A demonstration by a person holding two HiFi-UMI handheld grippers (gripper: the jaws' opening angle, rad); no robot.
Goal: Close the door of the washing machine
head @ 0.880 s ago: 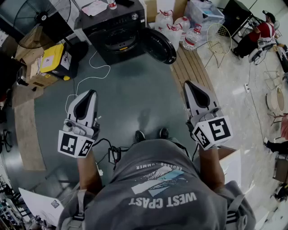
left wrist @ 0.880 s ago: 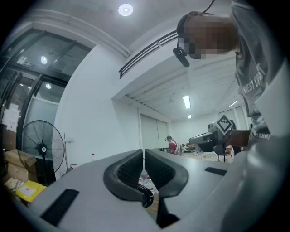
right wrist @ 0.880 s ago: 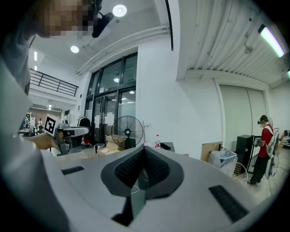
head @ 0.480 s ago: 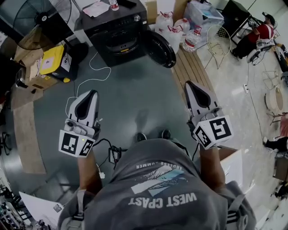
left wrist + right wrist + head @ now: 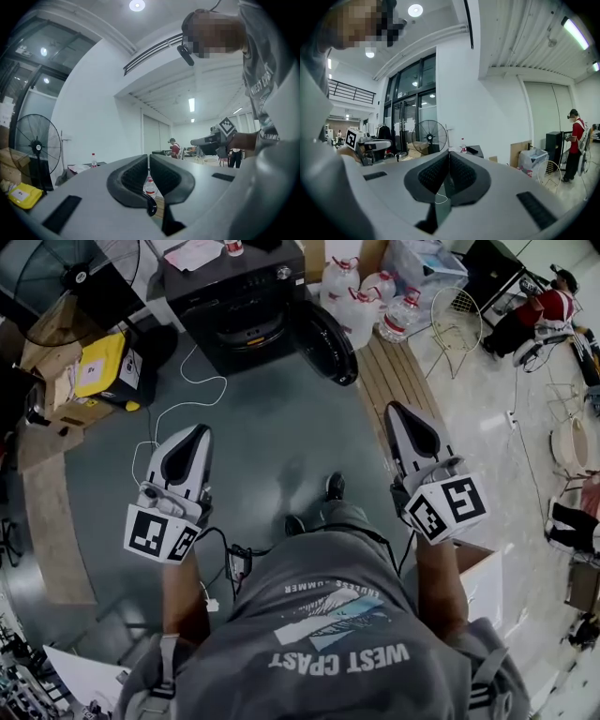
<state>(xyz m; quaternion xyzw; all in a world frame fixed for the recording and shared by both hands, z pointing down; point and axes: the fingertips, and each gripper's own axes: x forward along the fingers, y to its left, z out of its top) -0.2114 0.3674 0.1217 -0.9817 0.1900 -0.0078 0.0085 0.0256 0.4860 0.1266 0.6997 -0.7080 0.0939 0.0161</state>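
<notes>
A black washing machine [image 5: 242, 296] stands at the top of the head view, across a stretch of grey floor. Its round door [image 5: 326, 341] hangs swung open to the machine's right side. My left gripper [image 5: 200, 432] is shut with nothing in it, held level well short of the machine. My right gripper [image 5: 395, 410] is shut and empty too, a little nearer the open door but apart from it. In the left gripper view the shut jaws meet at the left gripper [image 5: 148, 159]. The right gripper [image 5: 449, 155] shows the same in its own view.
Several water jugs [image 5: 361, 301] crowd behind the door on wooden planks [image 5: 394, 381]. A yellow box [image 5: 98, 364], cardboard boxes and a standing fan [image 5: 66, 273] sit left of the machine. A white cable [image 5: 173, 404] trails over the floor. A seated person [image 5: 539, 310] is far right.
The person has stepped forward: one foot now leads, and both grippers sit slightly nearer the machine. Both stay shut.
</notes>
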